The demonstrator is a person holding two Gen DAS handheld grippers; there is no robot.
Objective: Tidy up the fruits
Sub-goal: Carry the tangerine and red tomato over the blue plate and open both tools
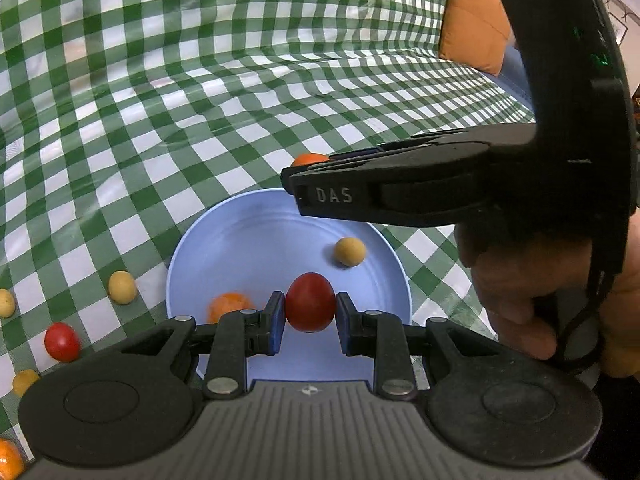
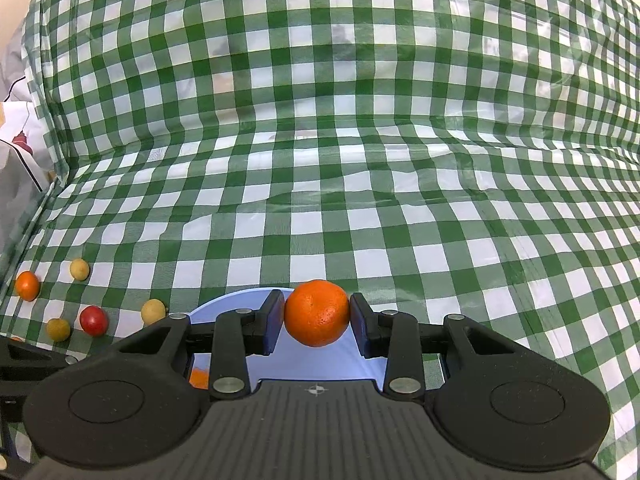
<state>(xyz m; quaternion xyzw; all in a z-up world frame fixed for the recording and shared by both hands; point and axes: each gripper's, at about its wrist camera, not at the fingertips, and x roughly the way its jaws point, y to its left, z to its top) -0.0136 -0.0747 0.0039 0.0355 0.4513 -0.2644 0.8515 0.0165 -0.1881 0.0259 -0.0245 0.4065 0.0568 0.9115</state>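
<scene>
My left gripper point(image 1: 310, 312) is shut on a red tomato point(image 1: 310, 302) and holds it over the light blue plate point(image 1: 248, 240). In the plate lie an orange fruit point(image 1: 228, 306) and a small yellow fruit point(image 1: 350, 251). My right gripper point(image 2: 318, 314) is shut on an orange point(image 2: 317, 312) above the plate's far rim point(image 2: 232, 300). In the left wrist view the right gripper point(image 1: 296, 172) reaches in from the right over the plate, with the orange point(image 1: 310, 159) just showing behind its fingers.
Loose fruits lie on the green checked cloth left of the plate: yellow ones point(image 1: 122, 287) point(image 1: 5, 303) point(image 1: 25, 382), a red tomato point(image 1: 62, 341) and an orange point(image 1: 10, 458). The right wrist view shows the same group point(image 2: 93, 320). An orange cushion point(image 1: 472, 20) is at the far right.
</scene>
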